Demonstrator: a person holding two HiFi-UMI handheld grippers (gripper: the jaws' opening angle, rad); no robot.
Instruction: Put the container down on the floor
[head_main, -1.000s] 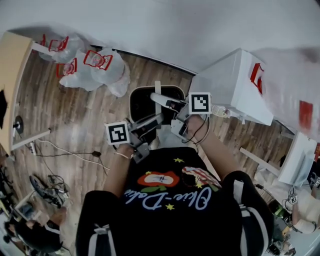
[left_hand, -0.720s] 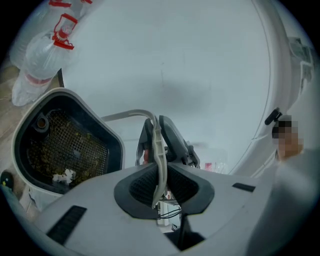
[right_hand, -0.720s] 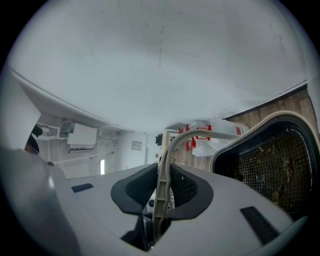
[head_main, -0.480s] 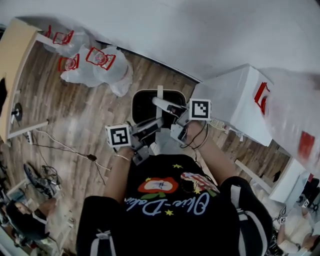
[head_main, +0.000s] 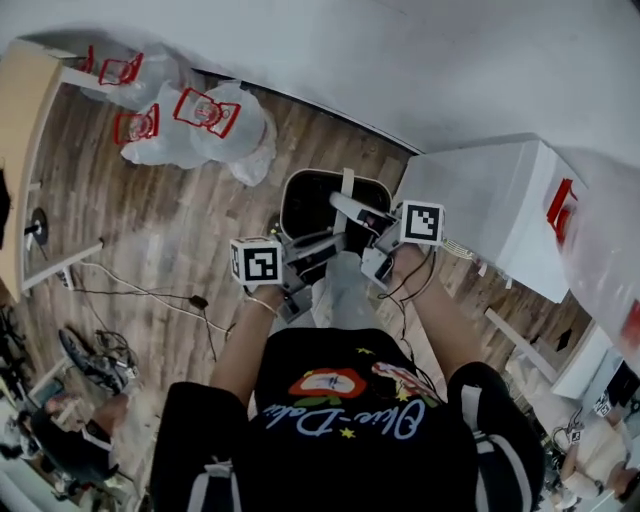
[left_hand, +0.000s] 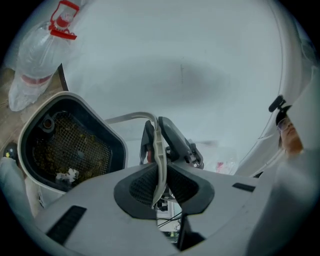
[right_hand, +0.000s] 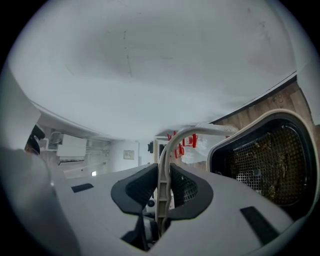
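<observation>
The container (head_main: 308, 200) is a bin with a black inside, a pale rim and a thin beige bail handle (head_main: 347, 186); it is over the wood floor by the wall. Whether it touches the floor I cannot tell. My left gripper (head_main: 318, 243) and right gripper (head_main: 350, 208) are both shut on that handle. In the left gripper view the handle (left_hand: 159, 150) runs upright between the pads of the left gripper (left_hand: 160, 172). The container (left_hand: 70, 147) there shows a mesh basket with scraps. The right gripper (right_hand: 163, 181) pinches the handle (right_hand: 172, 142) beside the container (right_hand: 265, 160).
White plastic bags with red handles (head_main: 195, 125) lie on the floor to the left of the bin. A white cabinet (head_main: 490, 195) stands close on the right. Cables (head_main: 150, 295) trail over the floor, and a wooden table (head_main: 18, 150) fills the left edge. The wall (head_main: 400, 60) is just behind.
Both grippers have sunk together with the container hanging from its handle. Their hold on the handle looks the same.
</observation>
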